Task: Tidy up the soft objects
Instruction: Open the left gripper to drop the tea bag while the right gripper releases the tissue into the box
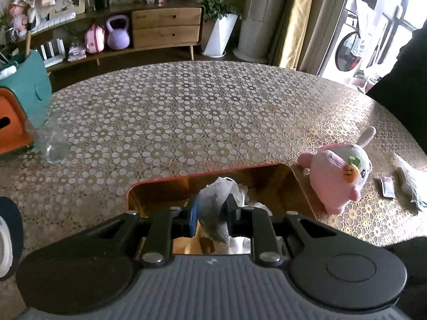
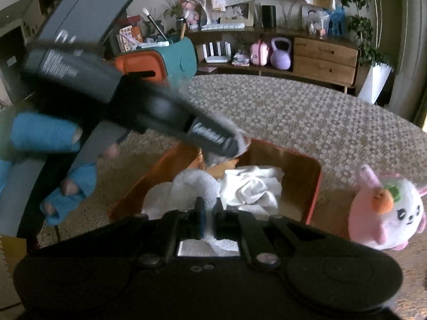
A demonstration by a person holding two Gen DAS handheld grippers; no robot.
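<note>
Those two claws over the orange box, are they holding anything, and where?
Left claw pinches a grey cloth mid-fold. Right claw pinches a white fluffy cloth by its near edge.

An orange box (image 2: 312, 186) stands open on the flower-patterned counter (image 1: 186, 112), with crumpled white cloths (image 2: 250, 186) inside. A grey soft piece (image 1: 214, 208) hangs over it, pinched. A pink-and-white plush rabbit (image 1: 339, 176) lies just beside the box.
</note>
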